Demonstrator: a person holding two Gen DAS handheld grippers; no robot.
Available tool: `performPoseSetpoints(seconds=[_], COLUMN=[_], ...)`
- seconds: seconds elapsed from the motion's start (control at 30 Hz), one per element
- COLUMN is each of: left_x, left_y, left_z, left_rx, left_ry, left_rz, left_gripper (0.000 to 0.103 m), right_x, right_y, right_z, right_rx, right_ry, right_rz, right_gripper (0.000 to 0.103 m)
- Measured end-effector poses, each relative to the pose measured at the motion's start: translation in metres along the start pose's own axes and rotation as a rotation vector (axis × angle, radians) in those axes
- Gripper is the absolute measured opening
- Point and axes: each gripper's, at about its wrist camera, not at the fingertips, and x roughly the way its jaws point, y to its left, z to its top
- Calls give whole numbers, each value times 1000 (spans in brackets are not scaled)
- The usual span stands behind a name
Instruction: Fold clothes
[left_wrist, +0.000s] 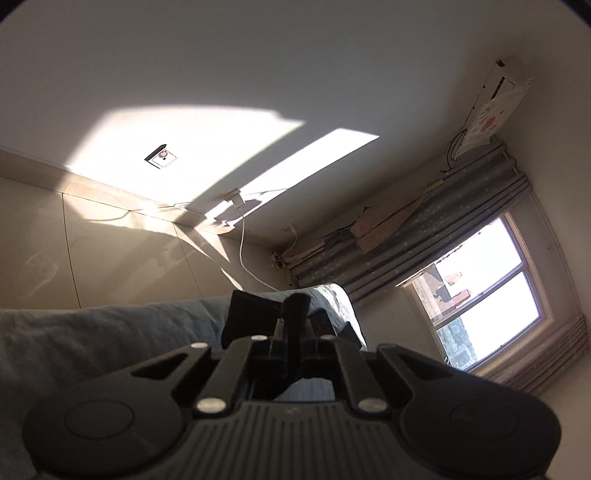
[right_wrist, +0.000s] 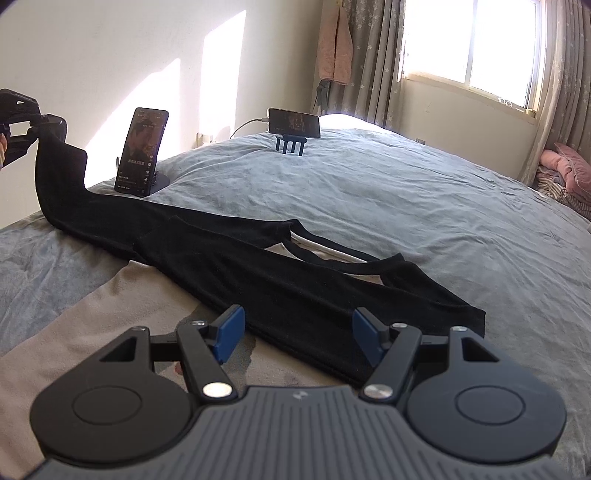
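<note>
Over at 9 o'clock the left gripper (right_wrist: 44, 123) is clamped on one end of the black top (right_wrist: 258, 266), lifting it to fold over. The rest lies across the bed (right_wrist: 406, 192). At 6 o'clock the right gripper (right_wrist: 295, 332) waits, fingers wide, holding nothing.

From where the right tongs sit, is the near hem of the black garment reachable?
Probably yes. The right tongs stand open just above the black garment, nothing lies between them, and the left tongs hold its far end, well clear.
</note>
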Motion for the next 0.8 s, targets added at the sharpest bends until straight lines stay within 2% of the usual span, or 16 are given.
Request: performPoseSetpoints(seconds=[0.13, 0.43, 0.6, 0.8], left_x=[20, 49, 63, 78], left_y=[-19, -47, -74, -95], left_z=[-29, -96, -139, -191], left_rx=[38, 50, 96, 158], left_ry=[78, 221, 309, 437], left_rz=[-65, -155, -229, -280], left_gripper=[5, 5, 5, 5], right_x=[3, 13, 16, 17], right_y=[-5, -17, -26, -43], right_z=[7, 14, 11, 5], right_rx=[37, 118, 157, 220], right_ry=[-12, -21, -18, -14], right_rz=[24, 64, 65, 53], right_gripper=[68, 68, 68, 68])
